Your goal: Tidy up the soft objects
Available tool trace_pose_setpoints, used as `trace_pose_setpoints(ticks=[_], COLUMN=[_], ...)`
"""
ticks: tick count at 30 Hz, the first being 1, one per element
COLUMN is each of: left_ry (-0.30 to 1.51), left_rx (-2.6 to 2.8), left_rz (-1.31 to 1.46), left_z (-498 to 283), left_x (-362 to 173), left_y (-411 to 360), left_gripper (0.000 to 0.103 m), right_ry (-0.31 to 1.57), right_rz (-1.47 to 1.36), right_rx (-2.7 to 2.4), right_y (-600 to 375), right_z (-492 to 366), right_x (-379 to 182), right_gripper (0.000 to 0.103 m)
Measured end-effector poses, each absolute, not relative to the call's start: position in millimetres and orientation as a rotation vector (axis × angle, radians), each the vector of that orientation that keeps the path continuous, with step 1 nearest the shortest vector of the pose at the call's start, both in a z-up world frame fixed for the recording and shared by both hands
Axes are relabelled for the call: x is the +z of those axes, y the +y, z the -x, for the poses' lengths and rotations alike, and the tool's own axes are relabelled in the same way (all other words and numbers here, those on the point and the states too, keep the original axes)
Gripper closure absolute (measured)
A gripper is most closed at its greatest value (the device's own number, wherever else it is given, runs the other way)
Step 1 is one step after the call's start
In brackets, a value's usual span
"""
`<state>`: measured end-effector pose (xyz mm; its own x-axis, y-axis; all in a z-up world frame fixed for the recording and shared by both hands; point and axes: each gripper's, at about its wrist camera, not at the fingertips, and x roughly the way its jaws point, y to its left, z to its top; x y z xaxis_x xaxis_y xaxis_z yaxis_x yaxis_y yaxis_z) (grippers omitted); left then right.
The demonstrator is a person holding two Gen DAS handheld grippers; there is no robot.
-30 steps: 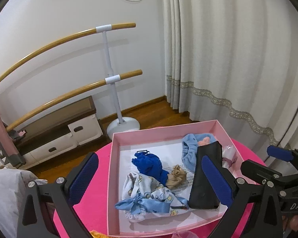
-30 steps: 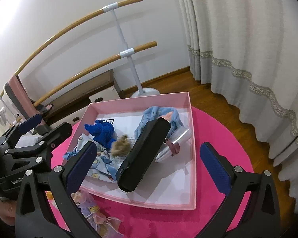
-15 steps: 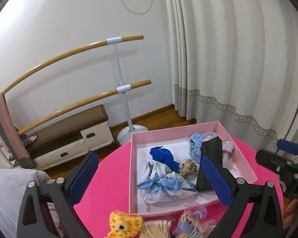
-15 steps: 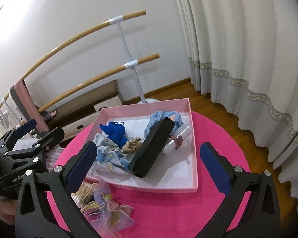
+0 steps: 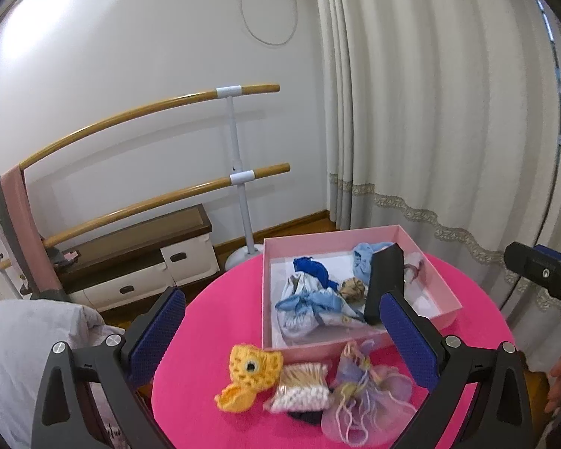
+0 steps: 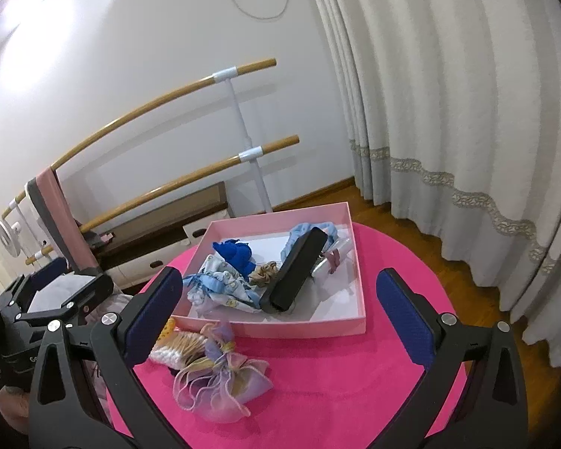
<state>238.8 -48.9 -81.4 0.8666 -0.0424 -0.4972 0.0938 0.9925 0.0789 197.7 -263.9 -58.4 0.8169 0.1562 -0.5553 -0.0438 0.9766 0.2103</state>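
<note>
Drawstrings on the lilac organza pouch (image 5: 370, 393), lying just in front of the shallow pink cardboard box (image 5: 445, 292), could snag; left gripper (image 5: 280, 331) and right gripper (image 6: 280, 308) both hang spread wide, empty.

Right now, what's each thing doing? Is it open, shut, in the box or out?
Left hand-held gripper: open, empty.
Right hand-held gripper: open, empty.
Pink box: lidless, on the table.
Black case: in the box, tilted.
Yellow crochet toy: outside the box.
Lilac pouch: outside the box.
</note>
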Motion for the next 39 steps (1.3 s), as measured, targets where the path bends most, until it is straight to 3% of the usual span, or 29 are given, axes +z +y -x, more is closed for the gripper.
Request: trace_pose_setpoints(ticks=[24, 39], left_ry=[0.488, 0.536], left_rx=[0.016, 0.049], left_rz=[-0.083, -0.07], left_z=[-114.5, -99.5], left_x=[-96.9, -124.0], left_y=[-20.5, 4.2], left_gripper=[0.0, 0.0], right_ry=[0.542, 0.612], right_rz=[-0.06, -0.06], right_rx=[-0.024, -0.007], right_y=[-220.4, -212.9], right_z=[-84.8, -86.3], right_x=[-68.0, -89.3], right_gripper=[0.0, 0.0])
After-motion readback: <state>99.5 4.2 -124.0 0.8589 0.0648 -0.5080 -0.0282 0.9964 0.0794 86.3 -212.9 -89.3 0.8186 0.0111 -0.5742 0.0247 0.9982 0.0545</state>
